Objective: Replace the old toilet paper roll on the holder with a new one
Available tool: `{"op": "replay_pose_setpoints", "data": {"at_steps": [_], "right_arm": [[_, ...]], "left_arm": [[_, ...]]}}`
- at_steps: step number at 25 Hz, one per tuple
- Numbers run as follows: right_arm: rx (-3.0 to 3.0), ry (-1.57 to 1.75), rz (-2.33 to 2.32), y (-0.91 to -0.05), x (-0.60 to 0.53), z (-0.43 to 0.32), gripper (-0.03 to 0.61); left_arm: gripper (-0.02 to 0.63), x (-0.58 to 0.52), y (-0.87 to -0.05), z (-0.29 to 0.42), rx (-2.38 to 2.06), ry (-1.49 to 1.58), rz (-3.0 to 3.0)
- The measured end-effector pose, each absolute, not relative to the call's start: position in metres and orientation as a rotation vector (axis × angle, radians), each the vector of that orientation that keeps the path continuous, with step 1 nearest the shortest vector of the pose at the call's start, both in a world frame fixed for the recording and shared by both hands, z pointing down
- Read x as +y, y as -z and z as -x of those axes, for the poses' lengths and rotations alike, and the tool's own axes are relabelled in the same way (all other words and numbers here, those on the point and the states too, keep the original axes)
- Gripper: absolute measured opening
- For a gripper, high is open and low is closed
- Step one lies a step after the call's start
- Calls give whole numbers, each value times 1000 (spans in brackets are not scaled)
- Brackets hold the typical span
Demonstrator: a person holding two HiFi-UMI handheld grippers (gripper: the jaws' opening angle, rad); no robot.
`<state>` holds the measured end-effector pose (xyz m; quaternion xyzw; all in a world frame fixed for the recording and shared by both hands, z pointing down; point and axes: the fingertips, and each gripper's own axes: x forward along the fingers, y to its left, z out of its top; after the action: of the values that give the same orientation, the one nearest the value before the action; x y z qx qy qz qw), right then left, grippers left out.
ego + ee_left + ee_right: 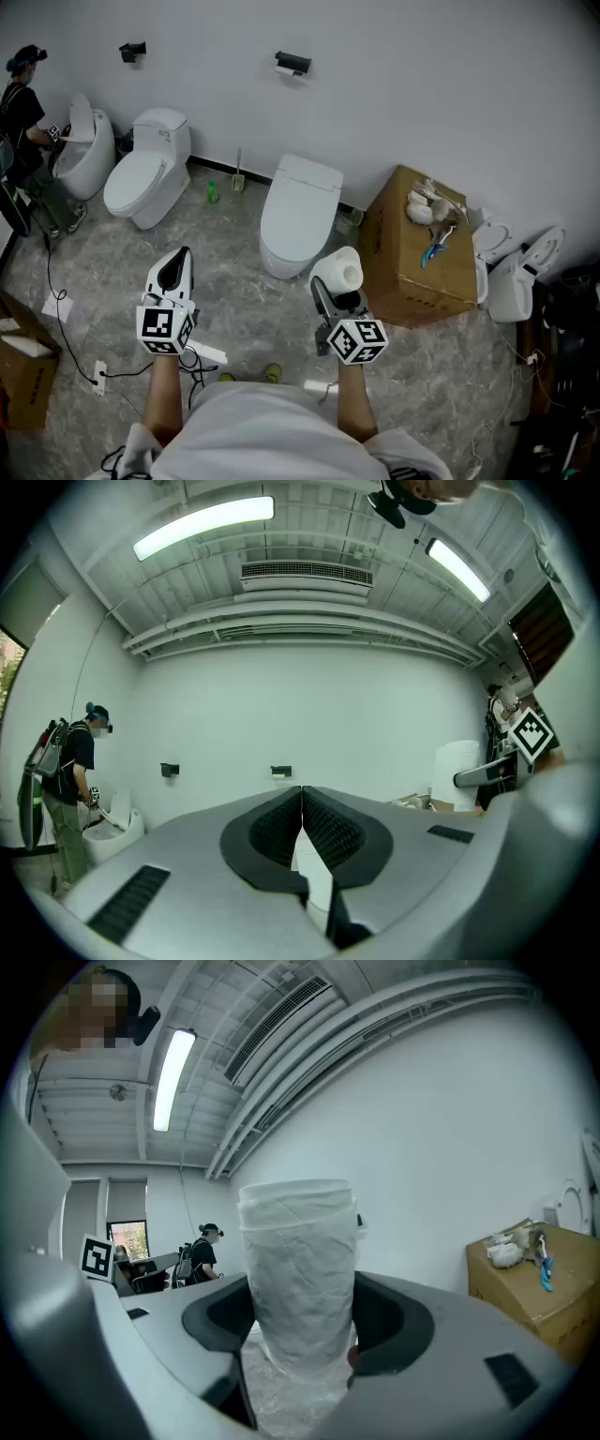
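Observation:
A new white toilet paper roll stands upright between the jaws of my right gripper, which is shut on it. In the right gripper view the roll fills the gap between the black pads. My left gripper is held level to the left, its jaws shut on nothing. In the left gripper view the pads meet in a thin line. The black paper holder is fixed high on the white wall above the middle toilet, and shows small in the left gripper view as the holder. What sits on it is too small to tell.
Three white toilets stand along the wall: one straight ahead, one to the left, one further left beside a person. A cardboard box stands right of the roll. A second holder, green bottle and floor cables are left.

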<state>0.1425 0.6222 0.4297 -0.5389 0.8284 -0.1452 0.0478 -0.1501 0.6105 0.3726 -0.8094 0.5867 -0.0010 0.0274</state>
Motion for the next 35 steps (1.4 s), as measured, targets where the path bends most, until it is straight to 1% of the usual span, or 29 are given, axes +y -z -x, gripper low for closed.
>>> {"op": "replay_pose_setpoints", "data": {"at_steps": [12, 35], "right_arm": [[2525, 431, 1629, -431, 632, -138, 301], [2536, 438, 1606, -433, 634, -139, 302]], "left_arm": [[20, 620, -376, 152, 1814, 8, 2501], [25, 615, -379, 133, 1772, 23, 2545]]}}
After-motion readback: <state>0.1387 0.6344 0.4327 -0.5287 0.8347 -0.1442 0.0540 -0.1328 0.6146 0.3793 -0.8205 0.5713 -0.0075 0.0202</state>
